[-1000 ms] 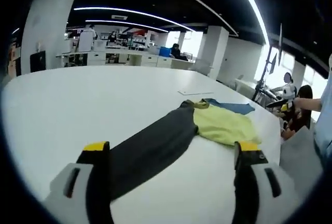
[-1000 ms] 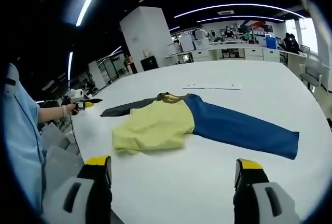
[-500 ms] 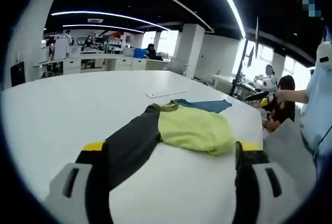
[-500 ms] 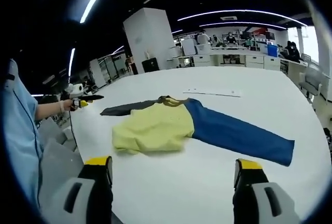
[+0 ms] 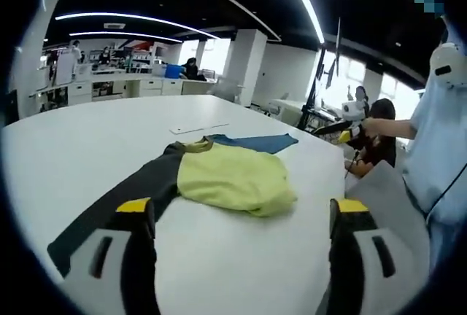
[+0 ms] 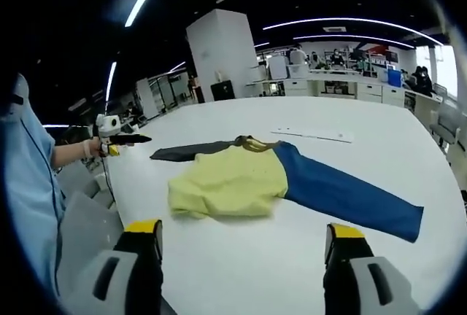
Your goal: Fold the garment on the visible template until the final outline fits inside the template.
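A long-sleeved garment lies flat on the white table (image 5: 87,140). Its yellow body (image 5: 232,176) is bunched in the middle, with a dark grey sleeve (image 5: 109,209) stretching toward my left gripper and a blue sleeve (image 5: 259,142) on the far side. In the right gripper view the yellow body (image 6: 230,184) sits centre, the blue sleeve (image 6: 350,195) runs right and the grey sleeve (image 6: 190,152) runs left. My left gripper (image 5: 242,207) is open above the table, short of the garment. My right gripper (image 6: 242,229) is open too, holding nothing. A thin pale strip (image 6: 310,135) lies beyond the collar.
The table's edge runs close by the person's light blue sleeve (image 6: 29,184). The left gripper (image 6: 117,140) shows in a hand at the left of the right gripper view, the right gripper (image 5: 343,131) at the right of the left gripper view. Office desks (image 6: 350,89) and a white column (image 6: 219,52) stand behind.
The left gripper view has swung, so the garment sits further left and nearer in it. The right gripper view shifted slightly. The garment keeps its shape and both grippers stay open.
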`<state>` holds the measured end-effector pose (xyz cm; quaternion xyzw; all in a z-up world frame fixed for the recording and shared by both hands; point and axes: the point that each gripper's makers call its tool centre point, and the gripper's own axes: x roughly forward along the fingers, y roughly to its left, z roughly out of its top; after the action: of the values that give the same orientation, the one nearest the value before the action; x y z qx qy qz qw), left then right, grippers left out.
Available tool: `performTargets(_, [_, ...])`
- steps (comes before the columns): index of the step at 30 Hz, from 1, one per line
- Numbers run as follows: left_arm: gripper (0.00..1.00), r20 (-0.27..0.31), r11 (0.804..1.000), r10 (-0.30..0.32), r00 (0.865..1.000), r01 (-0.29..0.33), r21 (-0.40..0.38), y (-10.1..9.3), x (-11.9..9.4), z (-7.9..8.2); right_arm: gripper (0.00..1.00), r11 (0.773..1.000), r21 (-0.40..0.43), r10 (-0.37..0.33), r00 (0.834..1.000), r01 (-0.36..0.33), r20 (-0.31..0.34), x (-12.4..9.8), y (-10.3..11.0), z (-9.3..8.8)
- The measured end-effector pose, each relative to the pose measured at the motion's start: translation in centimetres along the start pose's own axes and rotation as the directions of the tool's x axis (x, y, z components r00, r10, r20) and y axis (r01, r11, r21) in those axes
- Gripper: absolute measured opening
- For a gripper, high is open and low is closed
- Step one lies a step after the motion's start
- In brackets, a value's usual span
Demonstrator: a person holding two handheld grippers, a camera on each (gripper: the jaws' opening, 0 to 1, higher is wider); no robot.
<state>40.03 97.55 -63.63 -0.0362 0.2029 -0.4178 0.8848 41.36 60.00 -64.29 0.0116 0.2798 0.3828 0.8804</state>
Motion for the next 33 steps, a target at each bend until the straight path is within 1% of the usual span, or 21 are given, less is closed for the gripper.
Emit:
performTargets(2, [0.96,0.016,1.0,-0.002,1.0,0.002,-0.015,-0.2,0.2,0.0,0.92,1.0,0.006,0.002,1.0,-0.002,-0.008,0.1,0.1,-0.3])
performTargets(4, [0.92,0.009,1.0,-0.011,1.0,0.011,-0.02,-0.6,0.4,-0.2,0.9,1.0,0.002,0.005,1.0,-0.005,-0.021,0.1,0.2,-0.6])
performTargets(6, [0.9,0.009,1.0,-0.015,1.0,0.015,-0.007,-1.1,0.6,-0.2,0.89,1.0,-0.009,0.008,1.0,-0.009,-0.03,0.0,0.3,-0.7])
performTargets(8, [0.92,0.0,1.0,-0.014,1.0,0.014,0.002,-1.5,0.9,-0.3,0.88,1.0,-0.017,0.015,0.999,-0.016,-0.044,0.0,0.4,-1.0])
performTargets(9, [0.92,-0.007,1.0,-0.026,1.0,0.026,0.004,-1.9,1.2,-0.4,0.87,1.0,-0.021,0.015,0.998,-0.017,-0.053,0.0,0.4,-1.2])
performTargets(12, [0.86,-0.006,0.999,-0.036,0.999,0.036,0.01,-2.6,1.6,-0.4,0.82,0.999,-0.036,0.013,0.998,-0.016,-0.069,0.0,0.4,-1.5])
performTargets(13, [0.86,-0.009,0.999,-0.039,0.999,0.04,0.007,-2.8,1.9,-0.4,0.78,0.999,-0.038,0.015,0.997,-0.018,-0.073,0.1,0.4,-1.5])
performTargets(15, [0.91,-0.013,0.999,-0.037,0.999,0.038,0.008,-3.0,2.3,-0.4,0.74,0.999,-0.049,0.014,0.997,-0.018,-0.079,0.2,0.4,-1.6])
performTargets(17, [0.91,-0.016,0.999,-0.037,0.999,0.037,0.007,-3.1,2.6,-0.3,0.75,0.999,-0.047,0.022,0.996,-0.026,-0.085,0.4,0.6,-1.7])
performTargets(19, [0.92,-0.008,0.999,-0.044,0.999,0.044,0.011,-3.4,2.9,-0.1,0.72,0.996,-0.082,0.025,0.996,-0.032,-0.084,0.7,0.8,-1.7])
performTargets(20, [0.93,-0.006,0.999,-0.048,0.999,0.048,0.013,-3.5,3.1,-0.1,0.72,0.996,-0.085,0.013,0.996,-0.02,-0.092,0.9,0.8,-1.8])
performTargets(21, [0.93,-0.007,0.999,-0.049,0.999,0.049,0.016,-3.5,3.2,-0.1,0.72,0.996,-0.089,0.017,0.995,-0.026,-0.098,1.0,0.8,-1.9])
performTargets(24, [0.91,-0.009,0.998,-0.054,0.998,0.054,0.02,-3.6,3.4,-0.1,0.71,0.993,-0.102,0.042,0.993,-0.053,-0.107,1.5,1.5,-2.0])
performTargets(26, [0.9,-0.006,0.998,-0.054,0.999,0.054,0.019,-3.8,3.6,-0.1,0.67,0.991,-0.118,0.046,0.994,-0.058,-0.103,1.9,1.8,-1.9])
performTargets(28, [0.87,-0.011,0.999,-0.048,0.999,0.048,0.025,-3.8,3.8,-0.2,0.63,0.99,-0.122,0.057,0.993,-0.069,-0.102,2.4,2.3,-1.7])
performTargets(29, [0.85,-0.015,0.999,-0.044,0.999,0.044,0.028,-3.8,3.9,-0.3,0.61,0.987,-0.147,0.058,0.993,-0.072,-0.099,2.9,2.6,-1.6])
performTargets(31, [0.82,-0.018,0.998,-0.042,0.999,0.043,0.039,-4.0,4.1,-0.5,0.56,0.973,-0.213,0.063,0.992,-0.086,-0.114,3.7,3.1,-1.5])
performTargets(33, [0.77,-0.025,0.998,-0.035,0.999,0.036,0.05,-4.2,4.3,-0.7,0.53,0.964,-0.25,0.062,0.991,-0.091,-0.121,4.4,3.6,-1.4])
